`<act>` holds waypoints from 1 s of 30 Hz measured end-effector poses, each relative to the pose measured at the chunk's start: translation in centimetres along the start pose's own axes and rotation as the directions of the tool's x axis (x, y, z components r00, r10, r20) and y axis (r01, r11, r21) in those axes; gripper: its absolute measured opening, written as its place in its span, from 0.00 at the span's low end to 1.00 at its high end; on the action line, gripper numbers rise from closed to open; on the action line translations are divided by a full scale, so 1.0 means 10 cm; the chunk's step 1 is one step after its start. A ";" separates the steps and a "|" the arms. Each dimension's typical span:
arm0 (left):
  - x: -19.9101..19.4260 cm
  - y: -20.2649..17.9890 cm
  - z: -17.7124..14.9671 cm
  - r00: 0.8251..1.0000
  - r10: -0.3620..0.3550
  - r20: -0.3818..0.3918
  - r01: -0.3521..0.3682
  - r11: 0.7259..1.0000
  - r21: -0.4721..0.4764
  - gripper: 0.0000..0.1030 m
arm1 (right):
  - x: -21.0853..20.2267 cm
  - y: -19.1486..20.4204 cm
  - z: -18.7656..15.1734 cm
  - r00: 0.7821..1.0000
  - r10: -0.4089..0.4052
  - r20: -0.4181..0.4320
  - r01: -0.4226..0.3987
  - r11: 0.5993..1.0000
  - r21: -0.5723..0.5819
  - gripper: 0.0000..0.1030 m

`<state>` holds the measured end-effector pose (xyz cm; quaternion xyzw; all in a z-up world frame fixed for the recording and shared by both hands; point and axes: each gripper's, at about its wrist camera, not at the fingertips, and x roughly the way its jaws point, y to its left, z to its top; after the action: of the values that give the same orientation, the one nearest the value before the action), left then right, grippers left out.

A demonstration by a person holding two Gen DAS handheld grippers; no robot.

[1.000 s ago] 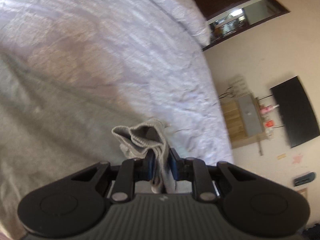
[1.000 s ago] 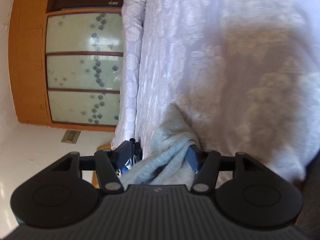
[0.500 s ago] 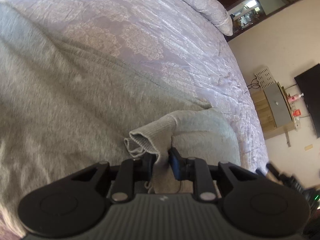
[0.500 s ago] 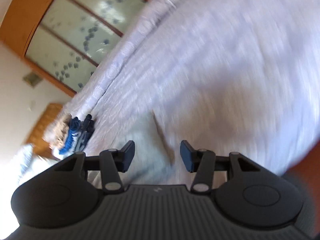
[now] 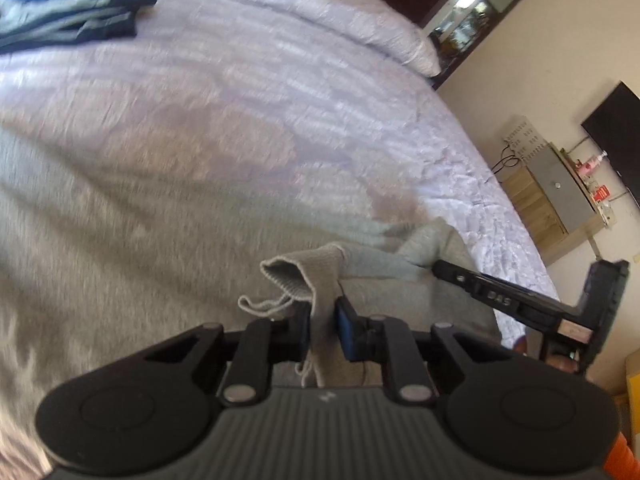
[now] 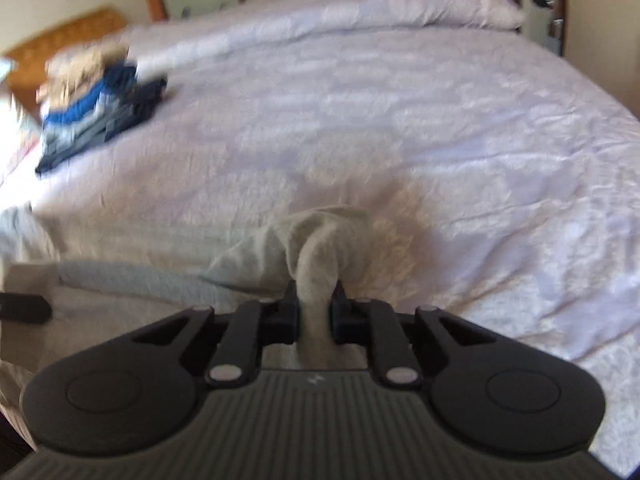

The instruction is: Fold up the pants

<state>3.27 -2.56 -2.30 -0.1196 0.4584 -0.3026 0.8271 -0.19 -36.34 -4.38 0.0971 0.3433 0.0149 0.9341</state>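
Observation:
Grey sweatpants [image 5: 140, 248] lie spread over the near part of the bed. My left gripper [image 5: 324, 312] is shut on the ribbed waistband edge [image 5: 304, 276], jaws still closing tighter, and a drawstring loop hangs beside it. In the left wrist view a black finger [image 5: 480, 290] of the right gripper reaches in from the right onto the same end of the cloth. My right gripper [image 6: 316, 296] has its jaws closing, pads pressed on a bunched fold of the grey pants [image 6: 320, 236] that stands up between them.
A white quilted bed cover [image 5: 300, 100] stretches away to a pillow roll [image 6: 400, 4]. A stack of folded dark and blue clothes [image 6: 96, 108] sits at the far left of the bed. A wooden cabinet [image 5: 552, 200] and a dark screen [image 5: 616, 136] stand by the right wall.
The right gripper rolled upright, swung across the bed and went from open to shut on a fold of the pants. The left gripper rolled a little and kept its hold on the waistband.

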 end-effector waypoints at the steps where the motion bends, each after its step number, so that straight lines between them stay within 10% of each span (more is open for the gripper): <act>1: 0.00 -0.04 0.03 1.000 -0.003 0.019 0.002 1.000 0.016 0.13 | -0.09 -0.06 0.01 0.999 0.000 0.049 -0.002 0.999 0.049 0.16; 4: 0.15 -0.08 0.09 0.997 0.027 0.067 -0.032 0.997 0.076 0.13 | -0.21 -0.32 -0.09 0.984 -0.005 0.178 -0.042 0.966 0.256 0.19; 7: 0.55 0.07 0.07 0.987 0.161 -0.008 -0.160 0.983 0.090 0.21 | 0.04 -0.53 -0.19 0.981 -0.182 0.073 0.142 0.916 0.375 0.26; 9: 0.47 0.14 0.08 0.992 0.128 -0.001 -0.128 0.992 0.015 0.21 | -0.01 -0.60 -0.23 0.982 -0.165 0.092 0.110 0.893 0.436 0.26; 14: 0.31 0.24 -0.02 0.989 0.148 -0.009 -0.148 0.988 -0.035 0.38 | -0.40 -0.25 -0.06 0.972 -0.060 0.229 -0.011 0.955 0.297 0.28; 20: 0.32 0.27 -0.04 0.988 0.156 -0.007 -0.156 0.987 -0.035 0.40 | 0.02 0.42 -0.01 0.975 0.214 0.059 -0.221 0.964 0.146 0.31; 22: 0.33 0.27 -0.05 0.987 0.160 -0.007 -0.160 0.987 -0.021 0.40 | 0.32 0.53 -0.16 0.984 0.174 -0.051 -0.166 0.978 0.124 0.34; 30: -0.06 0.13 -0.15 0.961 0.275 0.035 -0.275 0.961 0.016 0.42 | -0.25 0.45 -0.20 0.974 0.211 0.088 -0.225 0.953 0.205 0.46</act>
<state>2.33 -1.01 -3.30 -0.0509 0.4541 -0.1876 0.8695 -3.20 -31.84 -3.46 0.2345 0.2997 0.0779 0.9215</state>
